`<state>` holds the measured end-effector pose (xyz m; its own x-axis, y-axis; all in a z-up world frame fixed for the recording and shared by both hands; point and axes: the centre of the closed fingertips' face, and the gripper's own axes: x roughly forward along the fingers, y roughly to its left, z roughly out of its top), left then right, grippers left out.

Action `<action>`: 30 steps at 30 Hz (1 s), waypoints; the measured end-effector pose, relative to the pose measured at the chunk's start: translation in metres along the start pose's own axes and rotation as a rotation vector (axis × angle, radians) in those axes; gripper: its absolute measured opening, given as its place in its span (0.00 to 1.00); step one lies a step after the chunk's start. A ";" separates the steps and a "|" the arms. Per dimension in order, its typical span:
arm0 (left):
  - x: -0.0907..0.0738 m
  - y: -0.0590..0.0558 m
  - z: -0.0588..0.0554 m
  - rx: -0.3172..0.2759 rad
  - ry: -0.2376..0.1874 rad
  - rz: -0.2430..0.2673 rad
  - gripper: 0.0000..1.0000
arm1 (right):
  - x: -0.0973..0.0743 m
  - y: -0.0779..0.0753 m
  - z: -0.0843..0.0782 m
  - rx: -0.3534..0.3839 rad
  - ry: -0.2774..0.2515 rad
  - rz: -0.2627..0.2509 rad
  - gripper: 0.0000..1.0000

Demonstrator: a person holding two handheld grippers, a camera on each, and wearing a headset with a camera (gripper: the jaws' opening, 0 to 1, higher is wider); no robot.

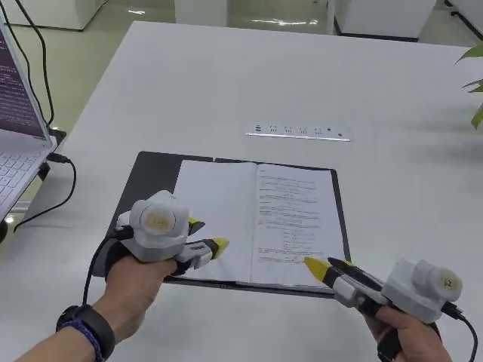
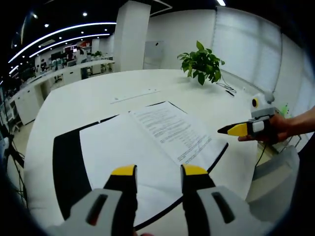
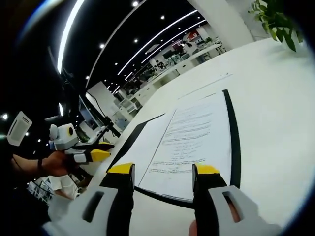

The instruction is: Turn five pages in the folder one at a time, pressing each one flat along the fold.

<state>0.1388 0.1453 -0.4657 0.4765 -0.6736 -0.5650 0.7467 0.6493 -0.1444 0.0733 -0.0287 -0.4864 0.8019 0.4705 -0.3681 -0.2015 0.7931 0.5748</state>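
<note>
At the near edge of the table (image 1: 226,75), two grippers hung with jaws apart, gripping nothing; the left gripper (image 1: 205,235) hid the near corner of the blank page (image 1: 215,204); the right gripper (image 1: 317,265) met the printed page (image 1: 296,219), contact unclear; one folder (image 1: 147,188) lay open; beyond, one socket strip (image 1: 298,132) and bare tabletop; far left, a laptop (image 1: 15,113), cut off.

Open-plan office w/ desk rows (image 2: 64,73), laptop (image 1: 15,143), ceiling strip lights (image 2: 64,32) & plant (image 2: 201,63).
</note>
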 end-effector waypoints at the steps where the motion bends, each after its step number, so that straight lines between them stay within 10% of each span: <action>1: 0.002 -0.003 0.003 0.007 -0.004 -0.008 0.34 | -0.004 -0.002 0.002 -0.004 -0.005 -0.008 0.48; 13: 0.037 -0.050 0.031 0.080 -0.018 -0.090 0.40 | -0.054 -0.023 0.010 -0.020 -0.060 -0.102 0.58; 30: 0.083 -0.109 0.028 0.129 0.019 -0.189 0.41 | -0.086 -0.044 0.021 0.030 -0.132 -0.145 0.60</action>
<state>0.1096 0.0086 -0.4746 0.3143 -0.7714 -0.5532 0.8758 0.4605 -0.1446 0.0248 -0.1119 -0.4649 0.8887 0.2954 -0.3507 -0.0631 0.8363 0.5447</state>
